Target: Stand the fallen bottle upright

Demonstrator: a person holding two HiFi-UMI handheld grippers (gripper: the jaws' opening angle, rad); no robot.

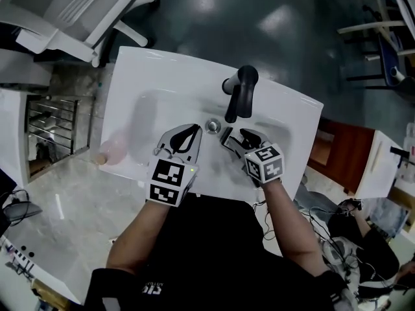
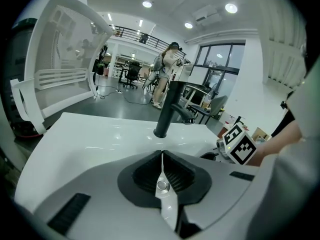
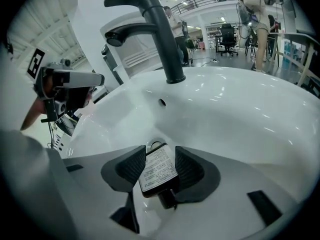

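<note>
A small dark bottle (image 3: 157,170) with a white printed label lies on its side in the white sink basin (image 3: 225,114), its cap end toward the camera. My right gripper (image 3: 159,156) is open and its two ribbed pads stand on either side of the bottle; I see no firm press on it. In the head view the right gripper (image 1: 233,136) reaches into the basin (image 1: 149,109) just below the black faucet (image 1: 241,92), and it hides the bottle. My left gripper (image 1: 193,132) is shut and empty, hovering over the basin's near side, left of the drain (image 1: 213,126).
The black faucet (image 3: 160,34) rises just behind the bottle, with the drain (image 3: 156,145) at the bottle's far end. A pale pink object (image 1: 115,150) rests on the sink's left rim. A white chair (image 1: 71,11) stands behind the sink, and a marble counter (image 1: 58,206) lies to the left.
</note>
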